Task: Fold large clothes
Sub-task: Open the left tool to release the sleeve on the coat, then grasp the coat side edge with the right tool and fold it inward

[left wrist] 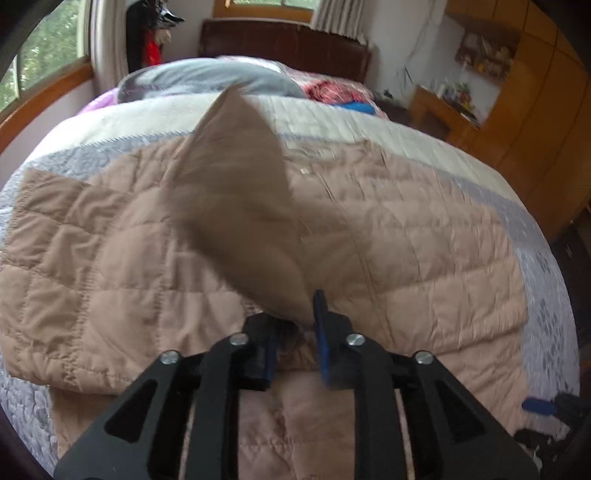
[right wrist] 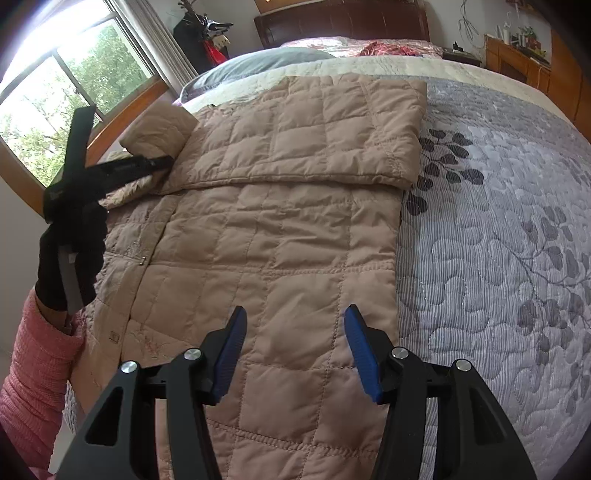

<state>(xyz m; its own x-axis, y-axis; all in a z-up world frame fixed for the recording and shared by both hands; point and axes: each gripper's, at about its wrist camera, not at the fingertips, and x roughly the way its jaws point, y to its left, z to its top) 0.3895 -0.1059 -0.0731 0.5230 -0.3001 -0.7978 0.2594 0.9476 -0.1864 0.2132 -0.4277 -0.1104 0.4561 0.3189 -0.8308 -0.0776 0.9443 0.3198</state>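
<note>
A tan quilted jacket (left wrist: pixel 406 240) (right wrist: pixel 277 240) lies spread on the bed. One sleeve (right wrist: pixel 314 129) is folded flat across its upper part. The other sleeve (left wrist: pixel 240 184) (right wrist: pixel 159 129) stands lifted and blurred. Its cuff end sits between the jaws of my left gripper (left wrist: pixel 291 314) (right wrist: pixel 159 162), which stand a little apart and do not clamp it. My right gripper (right wrist: pixel 295 310) hovers open over the jacket's lower part with nothing between its blue pads (right wrist: pixel 231 354). One of those pads (left wrist: pixel 539 406) shows at the lower right in the left wrist view.
A grey leaf-patterned quilt (right wrist: pixel 498 221) covers the bed, with a grey pillow (right wrist: pixel 258 62) and a dark headboard (right wrist: pixel 343 22) at the far end. There is a window (right wrist: pixel 74 92) on the left and wooden cabinets (left wrist: pixel 535 129) on the right. A pink sleeve (right wrist: pixel 33 369) and a black glove hold the left gripper.
</note>
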